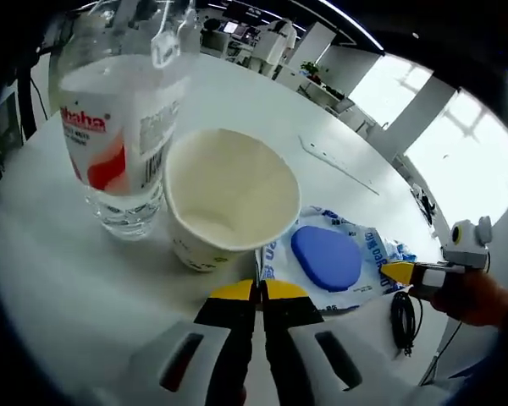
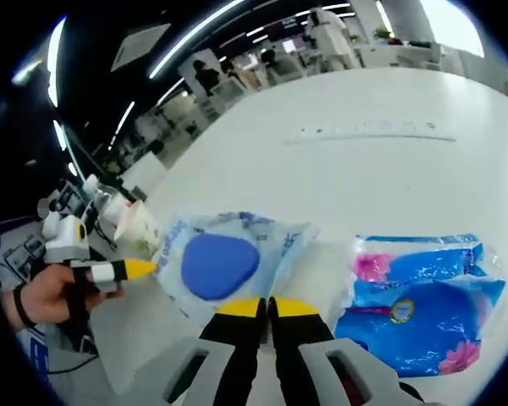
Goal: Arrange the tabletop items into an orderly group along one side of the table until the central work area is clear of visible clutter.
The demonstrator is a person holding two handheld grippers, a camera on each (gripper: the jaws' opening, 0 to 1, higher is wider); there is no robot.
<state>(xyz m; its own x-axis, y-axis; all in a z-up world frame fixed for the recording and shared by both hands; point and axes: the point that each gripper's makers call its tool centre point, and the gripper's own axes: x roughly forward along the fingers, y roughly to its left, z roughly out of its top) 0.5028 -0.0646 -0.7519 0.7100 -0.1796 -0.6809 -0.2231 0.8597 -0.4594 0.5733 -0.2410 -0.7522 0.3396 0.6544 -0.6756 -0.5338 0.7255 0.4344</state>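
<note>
Left gripper has its jaws pressed together with nothing between them, tips right at the near edge of the wipes pack with the blue lid. Paper cup sits just ahead of those jaws, touching the water bottle further back on the white worktop. Right gripper is closed too, same wipes pack just ahead, and a blue-pink tissue pack lies off beside its jaws.
</note>
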